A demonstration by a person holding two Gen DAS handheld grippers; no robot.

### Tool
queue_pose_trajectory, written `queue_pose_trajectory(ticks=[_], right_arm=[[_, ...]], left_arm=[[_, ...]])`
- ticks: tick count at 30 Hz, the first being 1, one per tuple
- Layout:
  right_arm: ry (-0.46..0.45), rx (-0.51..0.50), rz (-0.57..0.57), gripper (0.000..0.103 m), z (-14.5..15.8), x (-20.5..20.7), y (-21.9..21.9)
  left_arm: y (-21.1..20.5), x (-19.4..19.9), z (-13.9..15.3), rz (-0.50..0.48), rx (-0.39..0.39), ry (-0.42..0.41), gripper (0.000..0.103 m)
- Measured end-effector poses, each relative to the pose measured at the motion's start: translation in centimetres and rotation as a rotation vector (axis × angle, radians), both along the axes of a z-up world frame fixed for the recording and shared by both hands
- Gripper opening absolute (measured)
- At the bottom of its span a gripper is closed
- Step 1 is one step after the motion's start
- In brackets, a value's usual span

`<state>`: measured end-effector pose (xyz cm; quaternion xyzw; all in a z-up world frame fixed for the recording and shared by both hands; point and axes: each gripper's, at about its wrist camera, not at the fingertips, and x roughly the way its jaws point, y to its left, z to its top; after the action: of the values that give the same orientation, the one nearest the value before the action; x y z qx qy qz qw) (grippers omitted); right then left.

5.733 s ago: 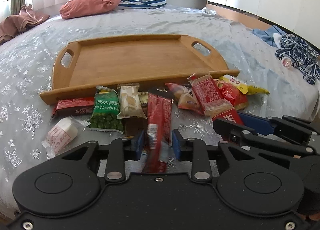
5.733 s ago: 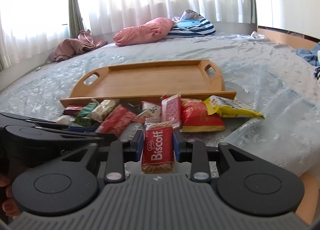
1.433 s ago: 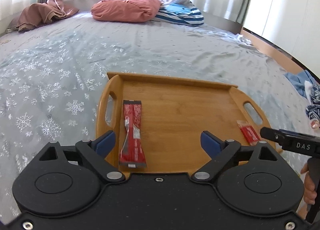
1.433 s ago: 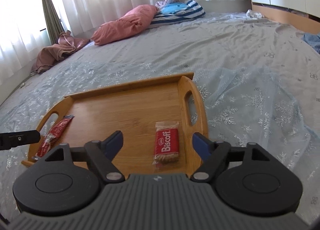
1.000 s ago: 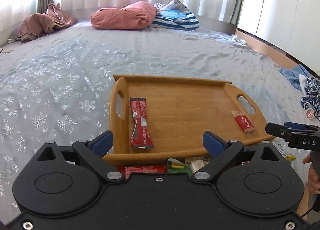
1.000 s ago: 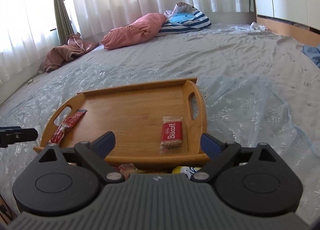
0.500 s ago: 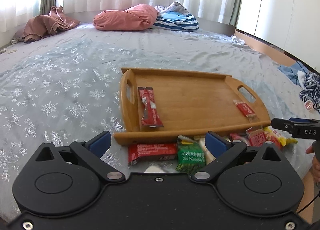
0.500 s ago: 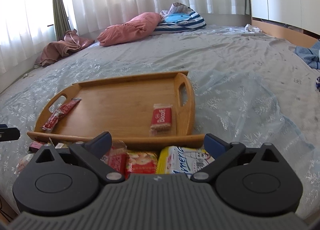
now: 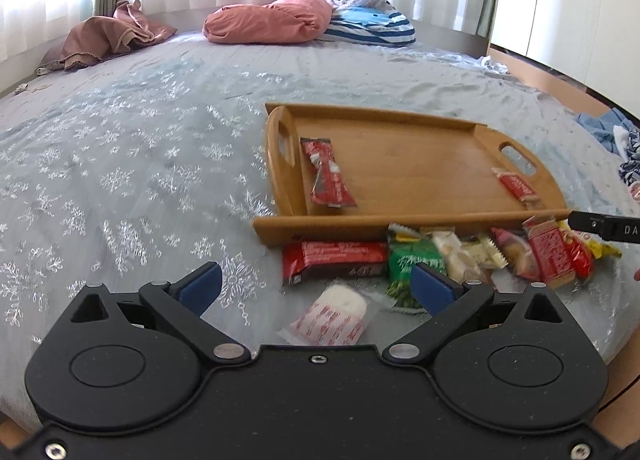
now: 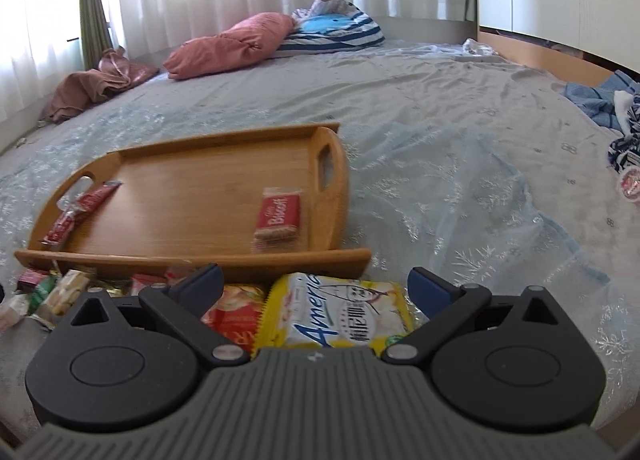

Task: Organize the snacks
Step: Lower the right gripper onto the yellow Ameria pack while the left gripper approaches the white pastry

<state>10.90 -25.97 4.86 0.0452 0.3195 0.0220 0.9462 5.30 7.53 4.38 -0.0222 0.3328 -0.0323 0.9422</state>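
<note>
A wooden tray (image 9: 412,158) (image 10: 192,196) lies on the bed. On it rest a long red bar (image 9: 326,178) (image 10: 80,206) at its left end and a red Biscoff pack (image 9: 516,186) (image 10: 278,212) at its right end. Several loose snacks lie along the tray's near edge: a dark red bar (image 9: 334,260), a green wasabi pea pack (image 9: 414,262), a white-red candy (image 9: 336,318), a yellow pack (image 10: 340,312). My left gripper (image 9: 316,286) is open above the white-red candy. My right gripper (image 10: 316,286) is open over the yellow pack. Both are empty.
The bed has a grey snowflake cover (image 9: 120,164). A pink pillow (image 9: 268,18) and a striped one (image 9: 368,26) lie at the far end, brown cloth (image 9: 108,32) at far left, blue clothes (image 10: 608,100) at right. The right gripper's tip (image 9: 604,226) shows at the left view's right edge.
Both grippers let go of the red bar and the Biscoff pack on the tray, opened wide, then drew back toward the near edge so the loose snack row came into view.
</note>
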Motion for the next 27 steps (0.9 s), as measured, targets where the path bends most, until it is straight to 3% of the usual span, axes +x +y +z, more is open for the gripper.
queue_pose_trajectory(ticks=[4, 7, 10, 14, 19, 22, 27], right_arm=[[0.011, 0.01, -0.008, 0.103, -0.4, 0.1, -0.2], [0.013, 0.028, -0.016, 0.103, -0.6, 0.1, -0.4], [0.019, 0.058, -0.023, 0.1, -0.7, 0.1, -0.7], [0.012, 0.066, -0.023, 0.095, -0.8, 0.1, -0.6], [-0.008, 0.061, -0.014, 0.084, -0.8, -0.2, -0.5], [-0.018, 0.063, -0.022, 0.077, -0.8, -0.5, -0.5], [-0.01, 0.049, -0.051, 0.078, -1.1, -0.7, -0.7]], left_arm=[[-0.3, -0.2, -0.6, -0.012, 0.02, -0.004, 0.1], [-0.5, -0.2, -1.1, -0.025, 0.024, 0.004, 0.094], [-0.7, -0.3, -1.6, -0.037, 0.012, 0.017, 0.085], [-1.1, -0.4, -2.0, -0.05, 0.012, 0.036, 0.064], [-1.4, -0.5, -2.2, -0.063, 0.02, 0.053, 0.047], [-1.4, -0.8, -2.2, -0.063, 0.013, 0.054, 0.044], [-1.0, -1.1, -1.8, -0.049, -0.012, 0.047, 0.043]])
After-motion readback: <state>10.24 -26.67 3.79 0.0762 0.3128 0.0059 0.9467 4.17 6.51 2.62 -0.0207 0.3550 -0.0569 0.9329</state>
